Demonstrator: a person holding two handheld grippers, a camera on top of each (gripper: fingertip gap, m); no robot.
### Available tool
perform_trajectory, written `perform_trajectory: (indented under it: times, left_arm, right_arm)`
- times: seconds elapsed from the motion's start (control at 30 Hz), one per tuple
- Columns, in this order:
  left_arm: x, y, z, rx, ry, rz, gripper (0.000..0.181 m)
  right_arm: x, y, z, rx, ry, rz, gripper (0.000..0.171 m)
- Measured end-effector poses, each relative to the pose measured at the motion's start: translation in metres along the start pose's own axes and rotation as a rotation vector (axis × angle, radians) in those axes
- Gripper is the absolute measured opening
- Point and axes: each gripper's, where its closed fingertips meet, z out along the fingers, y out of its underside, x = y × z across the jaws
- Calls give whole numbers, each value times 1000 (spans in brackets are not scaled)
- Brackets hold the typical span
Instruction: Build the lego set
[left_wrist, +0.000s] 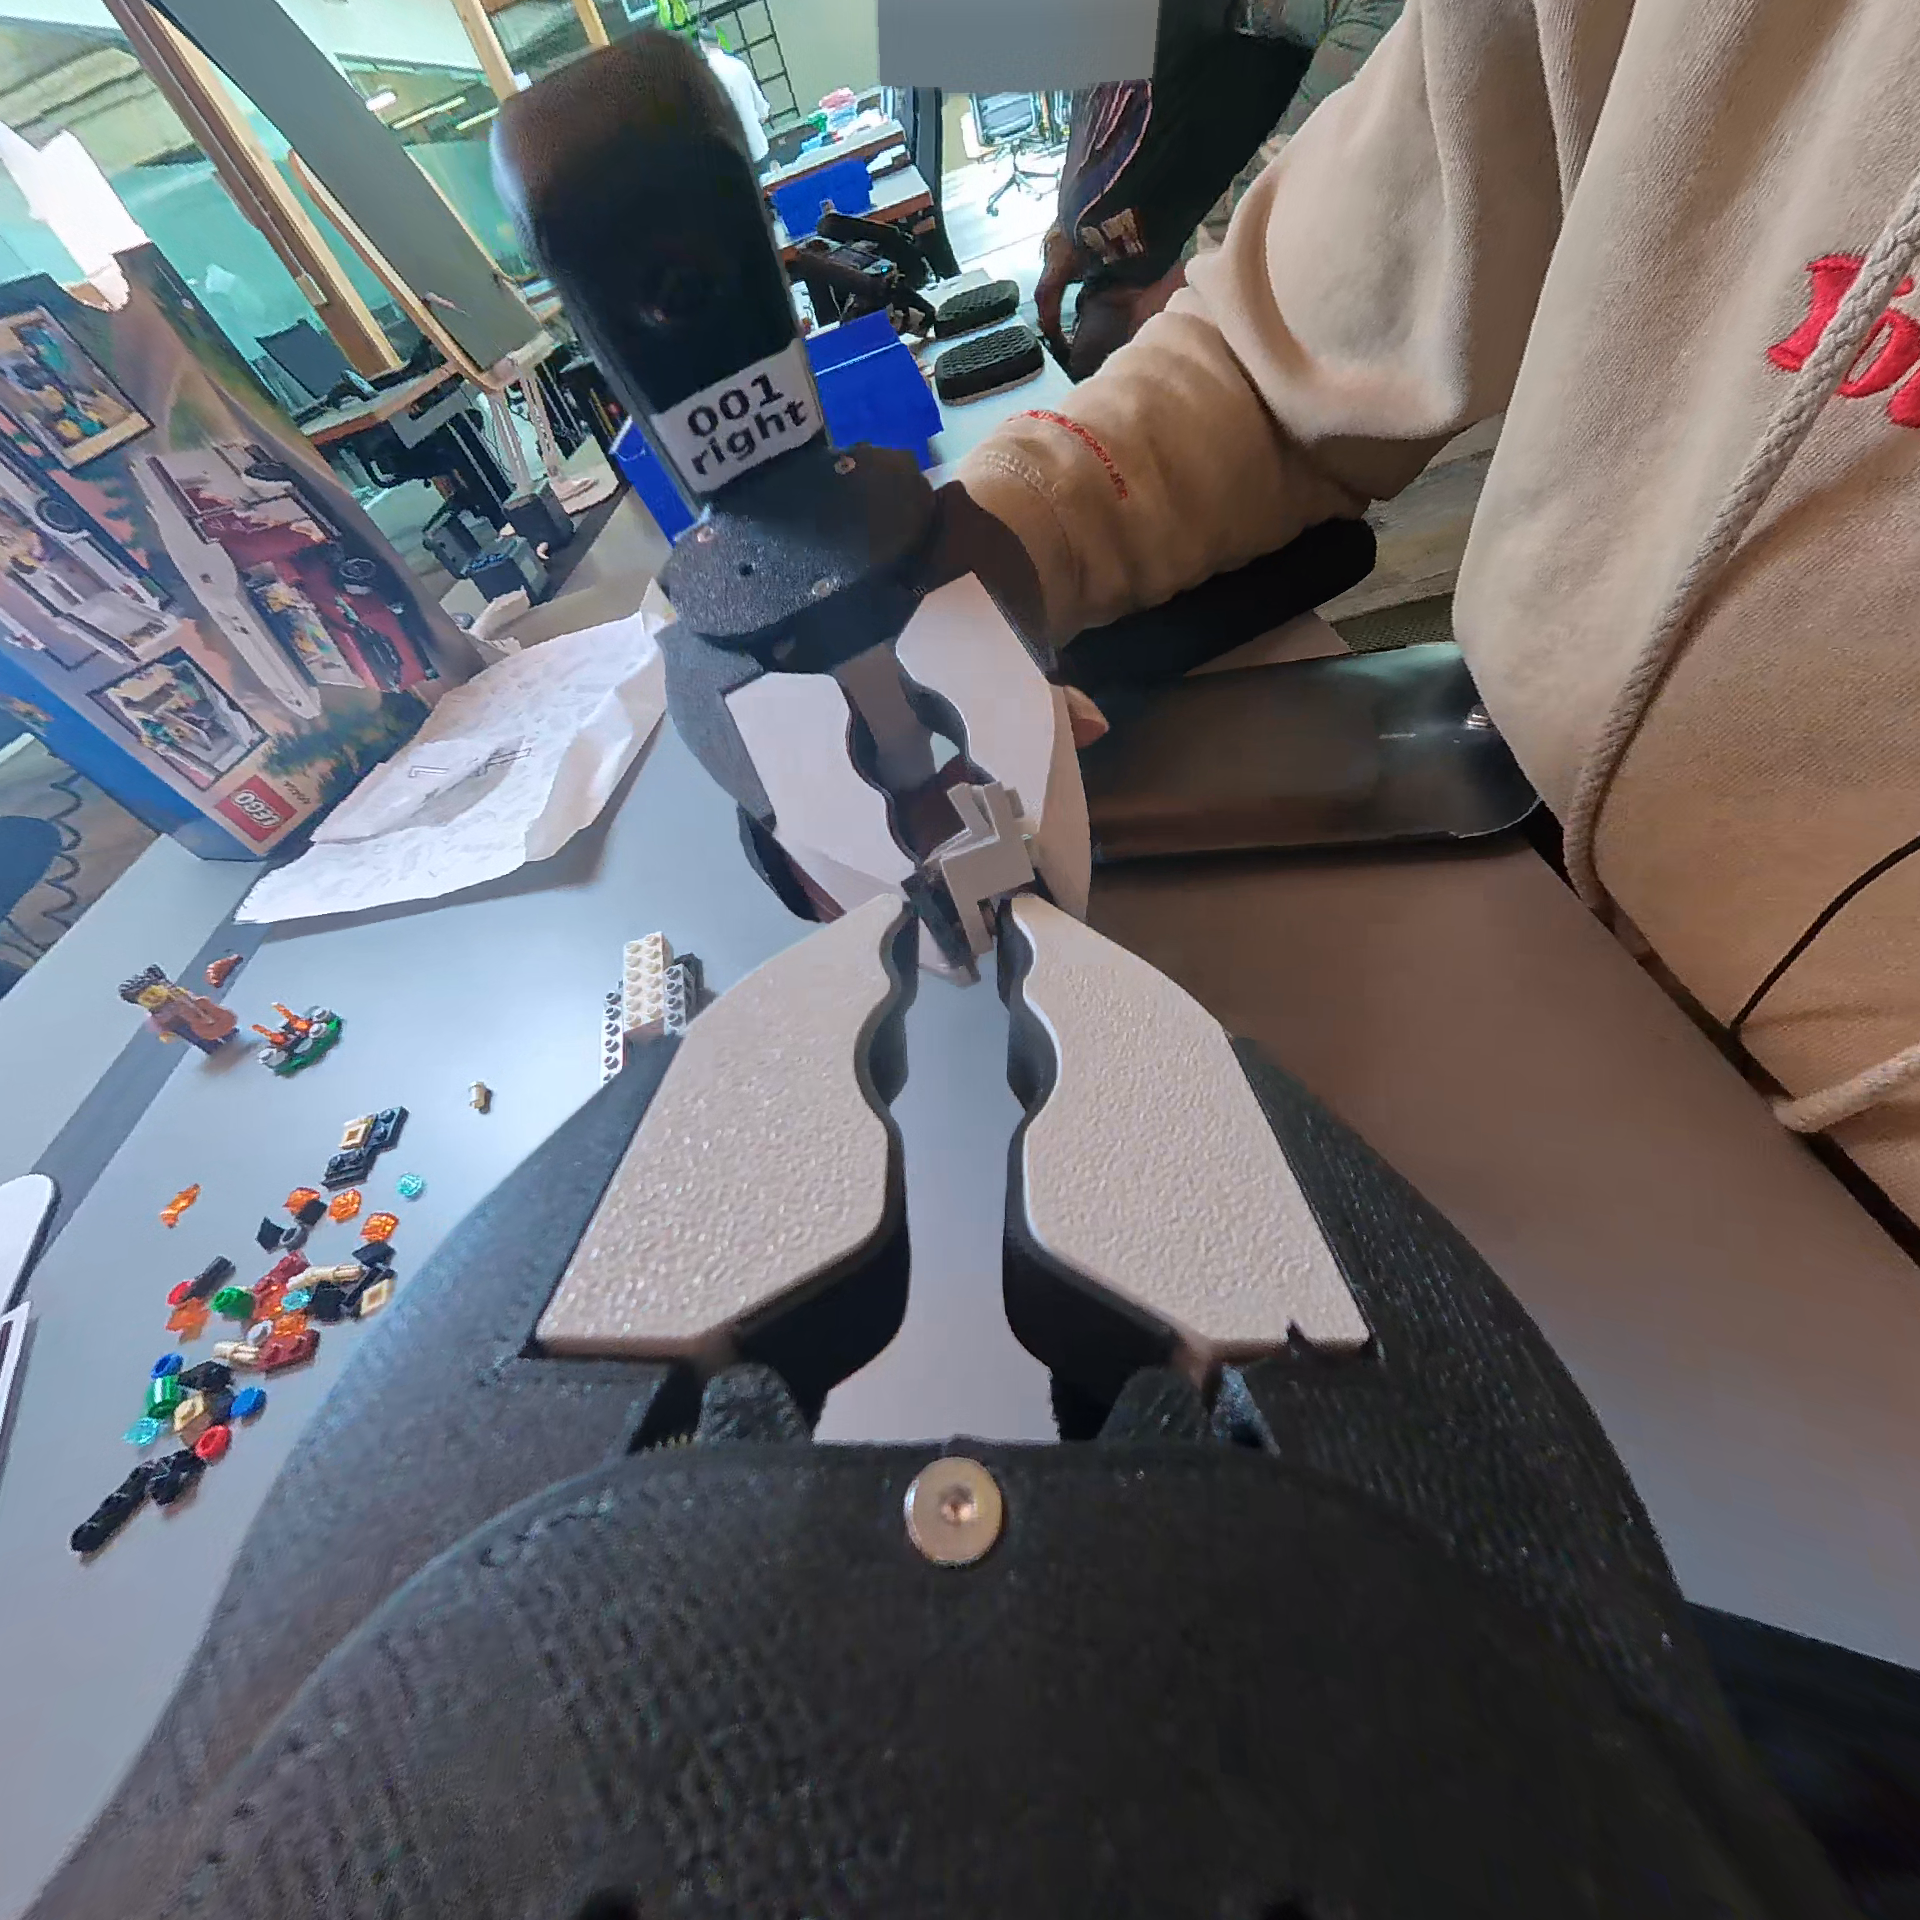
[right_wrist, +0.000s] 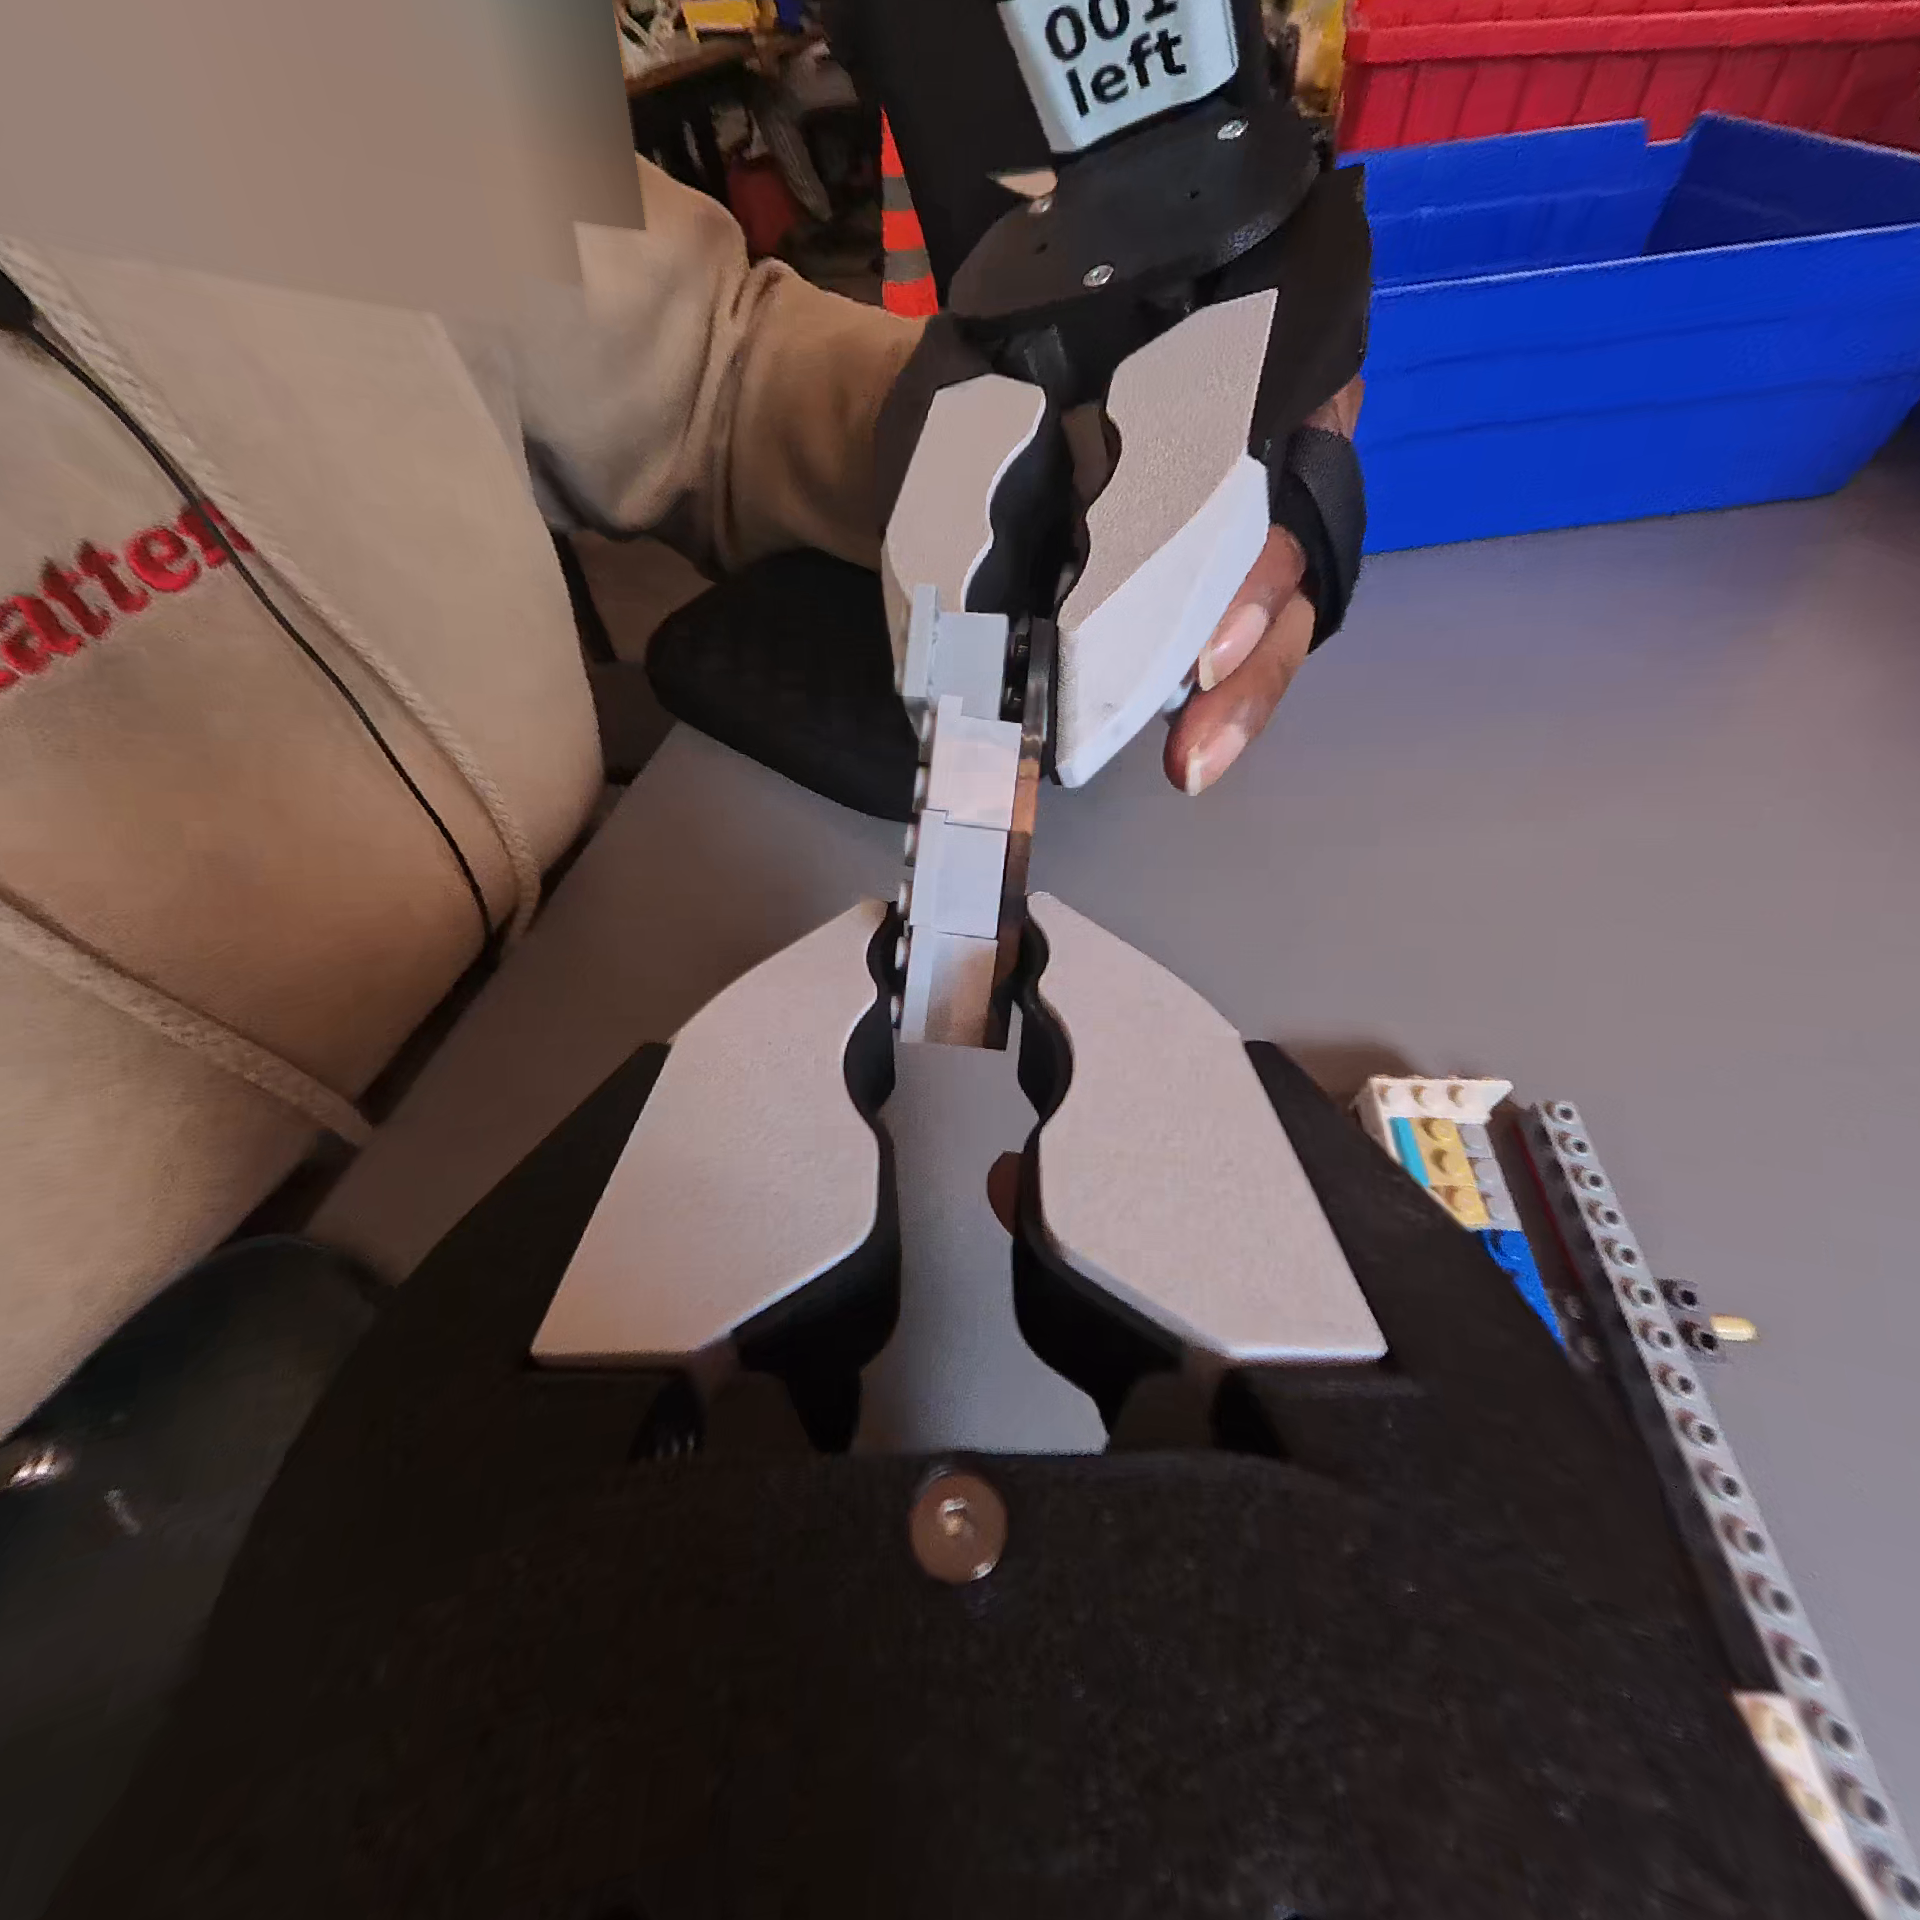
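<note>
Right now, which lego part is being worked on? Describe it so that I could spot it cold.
Start at the grey table, near the person's cream hoodie. Above its edge, the left tool and right tool meet tip to tip. Both grip a light grey brick strip with a dark backing, the only lego held off the table.

Lego box (left_wrist: 156, 582) cut off left.

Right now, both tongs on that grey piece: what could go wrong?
1. The grey assembly is a thin strip of stacked bricks, held only at its ends by the left tongs and right tongs. Twisting or pulling could snap it apart.
2. It is held above the table, so a slip drops it, perhaps near the edge beside the person.
</note>
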Motion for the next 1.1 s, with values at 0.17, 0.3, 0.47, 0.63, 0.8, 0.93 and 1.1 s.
perform_trajectory:
  times: [0.17, 0.3, 0.47, 0.63, 0.8, 0.93, 1.1]
  left_arm:
    - [1, 6, 1, -41, 18, -15, 12]
    - [2, 10, 1, -65, 25, 22, 11]
    - [2, 12, 1, -102, 12, 51, 11]
    - [-9, 17, -1, -119, -41, 29, 10]
    - [-18, 24, 1, -164, -95, 40, 10]
    - [-19, 32, 5, -232, -124, 87, 10]
    - [-20, 38, 5, -287, -145, 108, 10]
  right_arm:
    - [9, 10, 2, -110, 121, -165, 19]
    - [10, 14, 5, -130, 154, -229, 19]
    - [10, 17, 7, -137, 141, -199, 20]
    - [20, 15, 2, -128, 183, -150, 36]
    - [27, -5, -9, -101, 261, -170, 42]
    - [27, -9, 0, -166, 327, -246, 30]
    - [31, -5, 3, -210, 380, -293, 20]
